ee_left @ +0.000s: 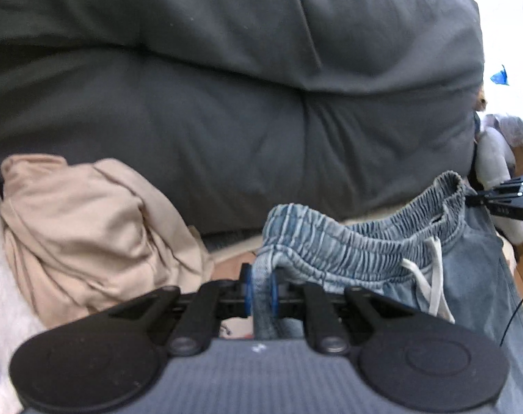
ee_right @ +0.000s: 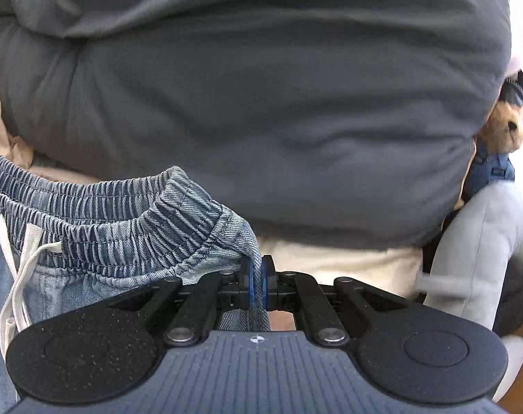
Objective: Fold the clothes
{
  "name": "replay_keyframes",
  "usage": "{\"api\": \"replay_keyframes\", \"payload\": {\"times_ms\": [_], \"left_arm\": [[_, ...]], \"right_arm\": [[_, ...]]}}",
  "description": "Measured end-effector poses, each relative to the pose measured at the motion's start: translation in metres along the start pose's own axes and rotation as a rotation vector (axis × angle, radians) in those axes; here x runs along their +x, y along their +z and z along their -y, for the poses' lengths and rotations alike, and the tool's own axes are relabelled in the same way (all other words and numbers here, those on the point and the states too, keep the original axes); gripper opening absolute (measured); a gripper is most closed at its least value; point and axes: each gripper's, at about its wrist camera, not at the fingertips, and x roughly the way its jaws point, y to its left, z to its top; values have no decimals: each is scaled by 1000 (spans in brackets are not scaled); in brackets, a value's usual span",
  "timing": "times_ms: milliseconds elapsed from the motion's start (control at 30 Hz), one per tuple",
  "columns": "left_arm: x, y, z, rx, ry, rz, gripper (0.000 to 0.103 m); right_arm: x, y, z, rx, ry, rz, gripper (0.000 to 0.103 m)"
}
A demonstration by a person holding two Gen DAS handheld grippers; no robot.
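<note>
Left wrist view: left gripper clamped on gathered elastic waistband of faded blue denim trousers; waistband stretched rightward to right gripper, likewise pinching cloth. Beyond: crumpled beige garment, dark grey cushion.

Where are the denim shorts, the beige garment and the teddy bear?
denim shorts (ee_left: 364, 245), left wrist view, on the elastic waistband.
beige garment (ee_left: 85, 227), left wrist view, on its crumpled middle.
teddy bear (ee_right: 511, 127), right wrist view, on its face.

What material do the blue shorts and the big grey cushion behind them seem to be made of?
Shorts: likely washed denim; faded blue twill weave, gathered elastic waistband, white cord.
Cushion: probably a soft, matte woven cover, cotton or similar; it shows smooth creases without shine.
</note>
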Motion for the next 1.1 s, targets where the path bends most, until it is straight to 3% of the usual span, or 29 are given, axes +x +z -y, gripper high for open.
{"api": "replay_keyframes", "payload": {"times_ms": [200,433,667,767,867,900,967,1000,1100], "left_arm": [[8,13,-9,2,18,30,11],[59,0,-21,-53,34,-78,11],[91,-11,-26,-59,43,-108,11],[109,-13,-30,-74,51,-192,14],[108,-10,-27,-51,67,-248,24],[102,-9,-24,-41,68,-244,24],[89,-7,-18,-27,63,-228,41],[83,-7,-15,-24,63,-216,44],[67,-8,-2,10,80,-181,46]], "right_arm": [[10,23,-3,0,-24,8,2],[55,24,-6,22,-6,-90,3],[93,22,-2,37,17,-175,5],[103,17,2,93,39,-194,9],[94,14,9,135,49,-174,22],[87,13,11,130,50,-157,26],[68,9,15,105,56,-113,35],[59,6,18,103,51,-95,43],[32,-7,30,116,39,-49,46]]}}
